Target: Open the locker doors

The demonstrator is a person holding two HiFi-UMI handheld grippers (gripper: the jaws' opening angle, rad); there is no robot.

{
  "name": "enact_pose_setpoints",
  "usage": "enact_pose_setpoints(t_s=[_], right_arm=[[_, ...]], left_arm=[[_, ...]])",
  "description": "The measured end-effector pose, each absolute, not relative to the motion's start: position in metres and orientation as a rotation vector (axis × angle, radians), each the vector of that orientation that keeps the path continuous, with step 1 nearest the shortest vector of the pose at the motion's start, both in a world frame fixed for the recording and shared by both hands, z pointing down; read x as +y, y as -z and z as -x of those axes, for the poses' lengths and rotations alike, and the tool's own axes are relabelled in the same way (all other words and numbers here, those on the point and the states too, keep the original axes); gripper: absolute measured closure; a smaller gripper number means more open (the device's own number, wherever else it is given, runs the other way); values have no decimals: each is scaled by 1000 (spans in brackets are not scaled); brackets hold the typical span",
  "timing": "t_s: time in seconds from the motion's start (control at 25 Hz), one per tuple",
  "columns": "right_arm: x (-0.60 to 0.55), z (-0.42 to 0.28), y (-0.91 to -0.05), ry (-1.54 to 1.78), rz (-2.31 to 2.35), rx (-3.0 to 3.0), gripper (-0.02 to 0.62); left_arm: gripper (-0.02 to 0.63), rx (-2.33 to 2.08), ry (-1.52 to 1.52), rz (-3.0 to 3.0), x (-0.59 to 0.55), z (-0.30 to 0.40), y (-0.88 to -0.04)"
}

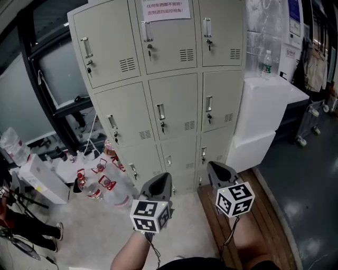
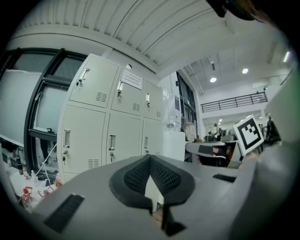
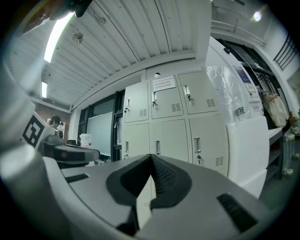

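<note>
A beige locker cabinet (image 1: 169, 68) with three rows of three doors stands ahead, every door closed, each with a chrome handle and a key lock. A paper notice (image 1: 166, 9) is stuck on the top middle door. My left gripper (image 1: 165, 176) is held low in front of the bottom row, jaws shut and empty. My right gripper (image 1: 214, 166) is beside it, also shut and empty. Neither touches the cabinet. The left gripper view has its shut jaws (image 2: 150, 157) pointing at the lockers (image 2: 108, 122). In the right gripper view the shut jaws (image 3: 151, 155) face the lockers (image 3: 173, 122).
White stacked boxes (image 1: 264, 111) stand against the locker's right side, with a water bottle (image 1: 267, 64) on top. Several red-capped bottles (image 1: 100, 184) and a white box (image 1: 45, 179) sit on the floor at left. A wooden board (image 1: 253, 221) lies under my right side.
</note>
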State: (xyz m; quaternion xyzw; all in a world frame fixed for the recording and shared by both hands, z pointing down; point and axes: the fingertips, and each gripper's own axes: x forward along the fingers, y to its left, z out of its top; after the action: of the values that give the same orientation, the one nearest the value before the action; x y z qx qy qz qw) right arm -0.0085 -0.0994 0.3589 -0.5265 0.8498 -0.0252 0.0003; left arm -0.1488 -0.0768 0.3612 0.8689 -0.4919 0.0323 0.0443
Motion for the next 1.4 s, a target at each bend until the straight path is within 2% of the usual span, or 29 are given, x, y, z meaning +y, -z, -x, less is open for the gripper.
enact_pose_setpoints(t_s=[0.72,1.4], right_arm=[[-131,34,-357,74,1698,2674,595],[-259,-8,-366,86,1664,2701,595]], left_arm=[[605,-1451,-58,-2663,-104,167,-361],[604,-1488,-83,-2652,-216,122,-368]])
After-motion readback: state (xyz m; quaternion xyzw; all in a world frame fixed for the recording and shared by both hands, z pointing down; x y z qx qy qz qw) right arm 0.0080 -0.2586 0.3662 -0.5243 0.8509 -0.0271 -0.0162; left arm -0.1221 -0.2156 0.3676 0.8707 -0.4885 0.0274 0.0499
